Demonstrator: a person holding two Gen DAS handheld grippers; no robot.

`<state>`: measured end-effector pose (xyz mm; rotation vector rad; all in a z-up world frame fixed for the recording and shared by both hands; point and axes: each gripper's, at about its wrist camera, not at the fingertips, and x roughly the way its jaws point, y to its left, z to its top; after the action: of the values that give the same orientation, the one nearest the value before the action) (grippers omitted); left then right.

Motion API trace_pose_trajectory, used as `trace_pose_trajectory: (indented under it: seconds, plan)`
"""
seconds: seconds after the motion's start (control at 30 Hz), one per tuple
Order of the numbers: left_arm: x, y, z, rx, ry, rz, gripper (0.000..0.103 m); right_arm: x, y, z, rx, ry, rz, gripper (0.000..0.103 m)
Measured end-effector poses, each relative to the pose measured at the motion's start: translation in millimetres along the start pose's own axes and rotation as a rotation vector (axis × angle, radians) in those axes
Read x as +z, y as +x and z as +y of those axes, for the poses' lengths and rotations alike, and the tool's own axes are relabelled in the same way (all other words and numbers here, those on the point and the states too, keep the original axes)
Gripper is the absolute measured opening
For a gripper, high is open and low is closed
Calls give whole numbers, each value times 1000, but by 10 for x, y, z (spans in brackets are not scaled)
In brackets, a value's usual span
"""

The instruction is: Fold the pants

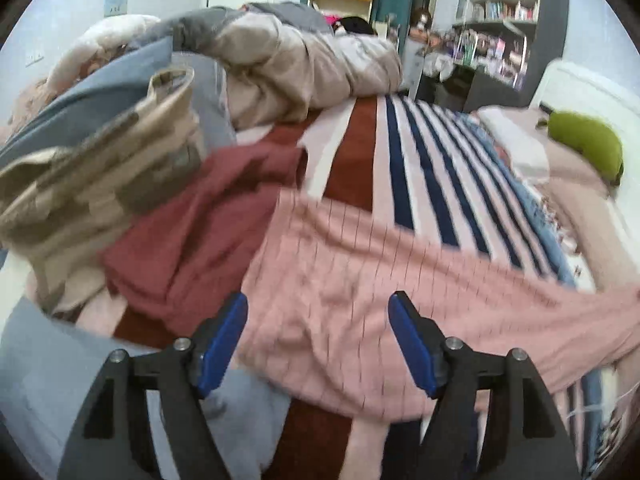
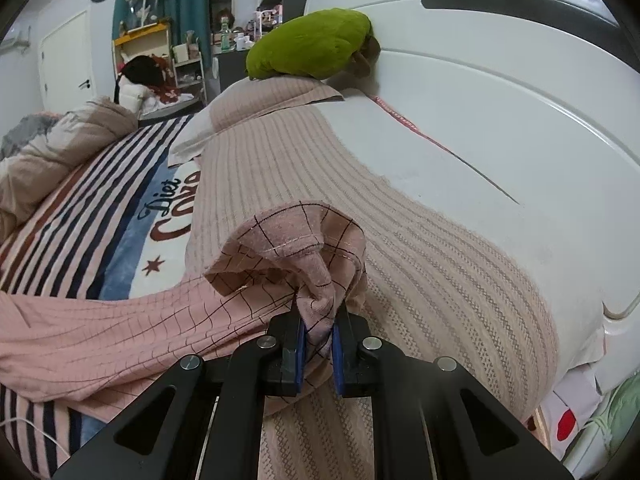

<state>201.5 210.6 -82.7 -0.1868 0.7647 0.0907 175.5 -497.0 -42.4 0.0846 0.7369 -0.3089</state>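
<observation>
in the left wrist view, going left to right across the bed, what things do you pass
beige patterned garment → dark red garment → pink checked pants → navy striped blanket → green plush

Soft matt pink checked cloth pants (image 2: 120, 320); glossy white plastic headboard (image 2: 500, 92).

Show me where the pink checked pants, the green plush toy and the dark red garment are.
pink checked pants (image 2: 120, 320), right wrist view, flat leg part.
green plush toy (image 2: 312, 46), right wrist view, middle of body.
dark red garment (image 1: 208, 216), left wrist view, centre.
</observation>
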Motion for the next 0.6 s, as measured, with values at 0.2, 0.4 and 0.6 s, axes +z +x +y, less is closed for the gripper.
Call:
trace_pose_trajectory:
  seconds: [0.2,0.4,0.6]
  plan:
    - [292,622,39,27,67,129,68,-18,-2,-77,8,32,15,25]
    - [205,955,160,-68,8,212,32,-129,-287,-216,-12,67,-4,54]
    - [123,689,0,-106,75,154,4,-136,-728,5,-6,2,-91,59]
